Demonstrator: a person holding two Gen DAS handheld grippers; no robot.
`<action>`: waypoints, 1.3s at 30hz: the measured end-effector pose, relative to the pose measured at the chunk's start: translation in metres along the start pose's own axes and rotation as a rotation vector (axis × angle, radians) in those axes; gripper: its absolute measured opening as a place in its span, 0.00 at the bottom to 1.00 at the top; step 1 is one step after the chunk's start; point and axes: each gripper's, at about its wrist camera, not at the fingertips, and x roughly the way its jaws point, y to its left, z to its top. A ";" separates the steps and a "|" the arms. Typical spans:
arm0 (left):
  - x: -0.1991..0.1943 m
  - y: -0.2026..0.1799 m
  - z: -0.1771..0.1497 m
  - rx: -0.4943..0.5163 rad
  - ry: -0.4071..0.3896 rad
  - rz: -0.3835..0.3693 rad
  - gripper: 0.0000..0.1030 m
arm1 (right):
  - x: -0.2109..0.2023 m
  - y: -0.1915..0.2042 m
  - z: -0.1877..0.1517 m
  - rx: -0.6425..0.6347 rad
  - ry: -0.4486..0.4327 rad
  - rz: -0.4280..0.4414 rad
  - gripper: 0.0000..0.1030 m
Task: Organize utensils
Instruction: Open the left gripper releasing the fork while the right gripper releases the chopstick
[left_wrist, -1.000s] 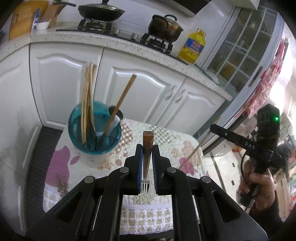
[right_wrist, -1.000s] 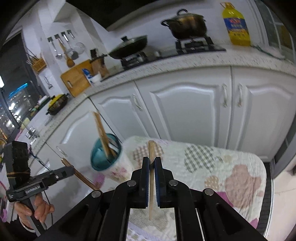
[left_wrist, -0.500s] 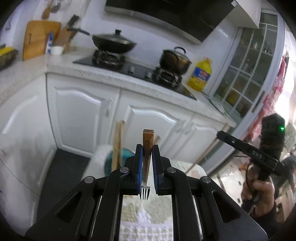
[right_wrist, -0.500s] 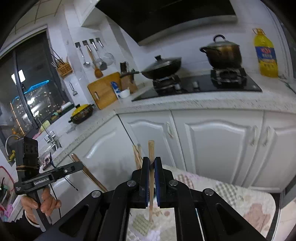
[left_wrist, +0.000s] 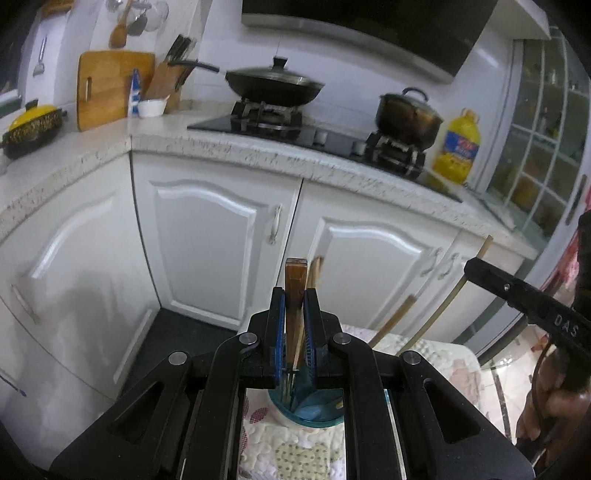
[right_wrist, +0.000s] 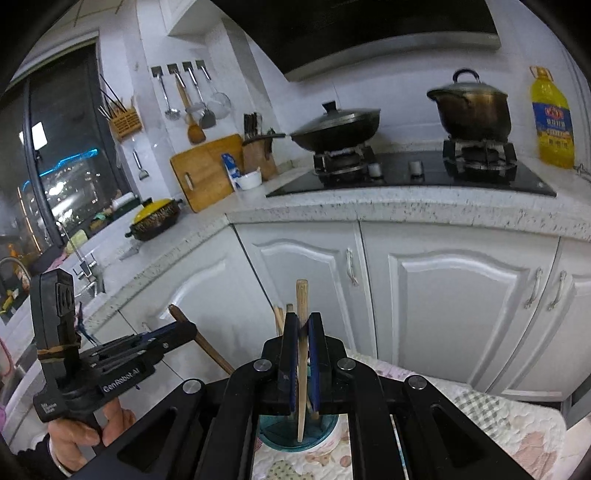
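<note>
my left gripper (left_wrist: 294, 334) clamps a wooden-handled metal fork (left_wrist: 294, 295), tines over the teal round utensil cup (left_wrist: 308, 410). my right gripper (right_wrist: 303, 363) clamps one pale wooden chopstick (right_wrist: 302, 354), tip inside that cup's rim; my grippers hide the cup's sides.

A home kitchen is shown: a lidded wok (right_wrist: 338, 125) and pot (right_wrist: 471, 109) on a gas hob (right_wrist: 410, 171), white cabinets (right_wrist: 461, 295), hung ladles (right_wrist: 192, 99).

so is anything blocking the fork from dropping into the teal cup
Nothing visible does. The left claw holds the fork tines-down right over the teal cup; chopsticks already stand inside, but open space shows beneath the tines.
</note>
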 end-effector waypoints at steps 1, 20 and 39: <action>0.005 0.001 -0.003 -0.003 0.012 -0.001 0.08 | 0.005 -0.002 -0.003 0.004 0.011 0.001 0.05; 0.035 -0.001 -0.034 -0.021 0.104 0.032 0.14 | 0.050 -0.044 -0.059 0.152 0.227 0.025 0.26; -0.026 -0.020 -0.062 0.019 0.022 0.132 0.47 | -0.005 -0.021 -0.090 0.088 0.166 -0.045 0.42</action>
